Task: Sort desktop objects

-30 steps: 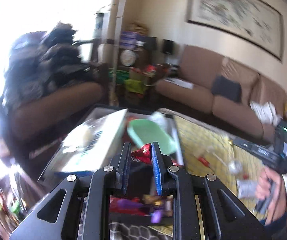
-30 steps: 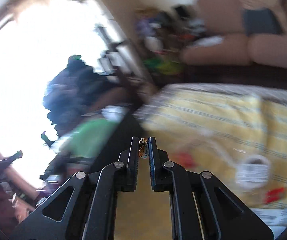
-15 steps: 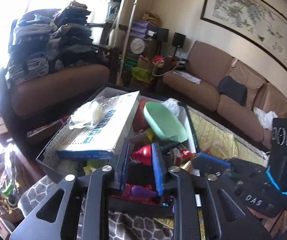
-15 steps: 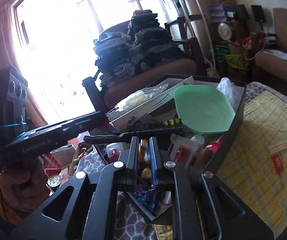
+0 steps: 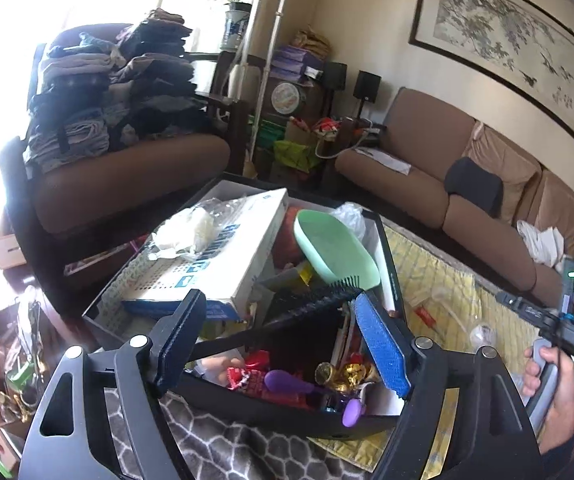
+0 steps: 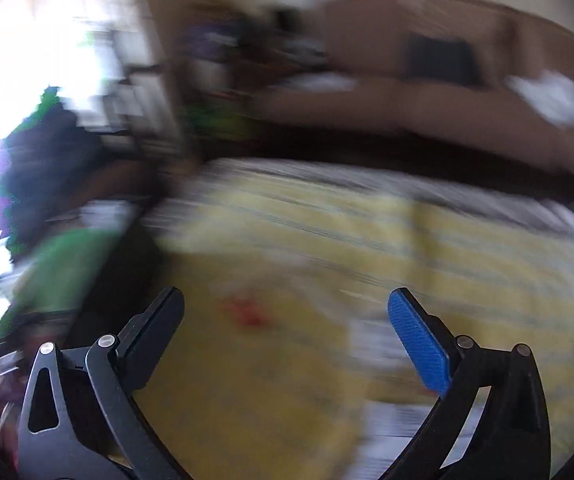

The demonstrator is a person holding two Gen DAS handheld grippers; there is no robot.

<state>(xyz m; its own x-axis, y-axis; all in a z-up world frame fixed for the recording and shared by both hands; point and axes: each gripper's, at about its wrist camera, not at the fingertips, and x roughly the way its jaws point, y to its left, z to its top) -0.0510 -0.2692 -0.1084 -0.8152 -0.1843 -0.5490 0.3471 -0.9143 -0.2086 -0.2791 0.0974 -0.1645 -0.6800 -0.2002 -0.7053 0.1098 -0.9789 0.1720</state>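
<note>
**A:** Your left gripper (image 5: 283, 334) hangs over the near end of the black storage box (image 5: 287, 410), jaws spread wide, nothing between the pads. One pad is dark, the other blue.

**B:** And inside the box?

**A:** Below your jaws, at the near wall: red-wrapped candies (image 5: 247, 372), gold foil candies (image 5: 343, 372) and a purple handle (image 5: 287, 383) lying across them. A black comb (image 5: 311, 306) slants across the middle of the box, teeth up. Behind it a mint-green dish (image 5: 335, 246) leans tilted against the far right side, and a white-and-blue carton (image 5: 211, 264) lies along the left with a clear plastic bag (image 5: 195, 228) on top.

**B:** The right side?

**A:** Your right gripper (image 6: 287, 320) is open too, fingers far apart and holding nothing. That view is badly smeared: under it you have the yellow checked cloth (image 6: 327, 248), with a red blur (image 6: 247, 312) just ahead of the jaws. What the red thing is, you cannot tell from it.

**B:** Seen from the left camera?

**A:** Your right hand (image 5: 555, 376) grips its black handle at the frame's right edge, well apart from the box, above that same yellow cloth. A small red packet (image 5: 423, 314) and a clear plastic piece (image 5: 479, 334) lie on the cloth between the box and the hand. The box rests partly on a grey hexagon-patterned mat (image 5: 223, 452).
</note>
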